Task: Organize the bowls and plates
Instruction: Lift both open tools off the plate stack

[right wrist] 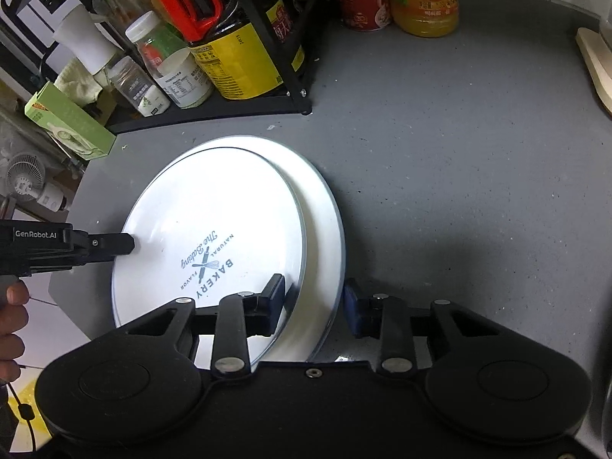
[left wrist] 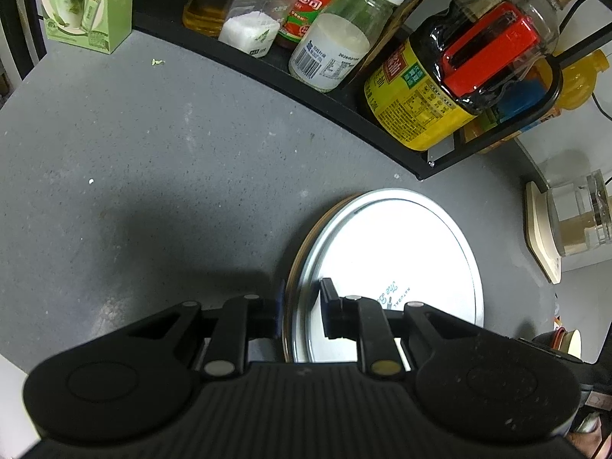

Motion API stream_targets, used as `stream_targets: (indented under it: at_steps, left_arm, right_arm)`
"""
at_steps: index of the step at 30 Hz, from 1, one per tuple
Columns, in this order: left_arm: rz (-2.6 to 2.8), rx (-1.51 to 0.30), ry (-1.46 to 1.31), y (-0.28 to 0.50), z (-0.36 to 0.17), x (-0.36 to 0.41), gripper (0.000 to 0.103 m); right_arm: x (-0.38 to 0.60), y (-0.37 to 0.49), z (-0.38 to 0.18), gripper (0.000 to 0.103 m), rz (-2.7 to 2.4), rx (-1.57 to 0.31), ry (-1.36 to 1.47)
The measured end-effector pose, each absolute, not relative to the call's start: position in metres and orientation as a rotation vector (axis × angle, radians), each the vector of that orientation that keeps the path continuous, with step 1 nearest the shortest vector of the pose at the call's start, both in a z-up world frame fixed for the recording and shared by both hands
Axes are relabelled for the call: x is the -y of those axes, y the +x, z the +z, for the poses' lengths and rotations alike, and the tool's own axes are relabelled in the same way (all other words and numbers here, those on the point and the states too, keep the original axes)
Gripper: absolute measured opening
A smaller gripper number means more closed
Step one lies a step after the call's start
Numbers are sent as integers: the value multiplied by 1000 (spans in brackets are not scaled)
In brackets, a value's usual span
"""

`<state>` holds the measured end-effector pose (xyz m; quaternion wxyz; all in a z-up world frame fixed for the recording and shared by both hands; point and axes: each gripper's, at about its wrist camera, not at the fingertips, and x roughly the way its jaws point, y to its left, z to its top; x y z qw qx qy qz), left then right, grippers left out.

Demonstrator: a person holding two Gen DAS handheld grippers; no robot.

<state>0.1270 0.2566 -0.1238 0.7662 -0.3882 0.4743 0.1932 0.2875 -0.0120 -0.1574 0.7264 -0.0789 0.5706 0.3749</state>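
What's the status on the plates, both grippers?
Left gripper and right gripper each straddle the rims of the stacked plates, grip unconfirmed. Top plate sits off-centre on the lower one. Condiment rack close behind.

Two close wrist views down onto shared stacked plates (left wrist: pixel 386 264), opposite sides.

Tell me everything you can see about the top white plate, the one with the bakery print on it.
The top plate is round, glossy white, probably enamel or ceramic, with a thin blue-grey rim and a dark "Bakery" logo with a crossed rolling pin and whisk. It sits slightly off-centre on a larger white plate on the grey counter, in front of the condiment rack. The left hand-held gripper straddles its rim; the right hand-held gripper straddles the rims of both plates.
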Motion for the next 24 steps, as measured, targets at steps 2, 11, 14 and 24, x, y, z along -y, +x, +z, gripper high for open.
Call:
stream_targets:
  at_steps: [2,11,14,24]
  left_arm:
    - [422,-1038,-841,128,-124,-256,19]
    - [423,-1048,-813,131,-124,-253,22]
    - [419,-1051,-814,130,-125,-253,22]
    - [430,-1070,-752,135,-117,-251,22]
  right_arm:
    - [13,288,-157,30,830,-1257,-169]
    - [18,289,-156,27,830,-1255,-160]
    - [17,288,-156,27,831,-1257,-165]
    - [23,288,-148,36,826,-1250,-117]
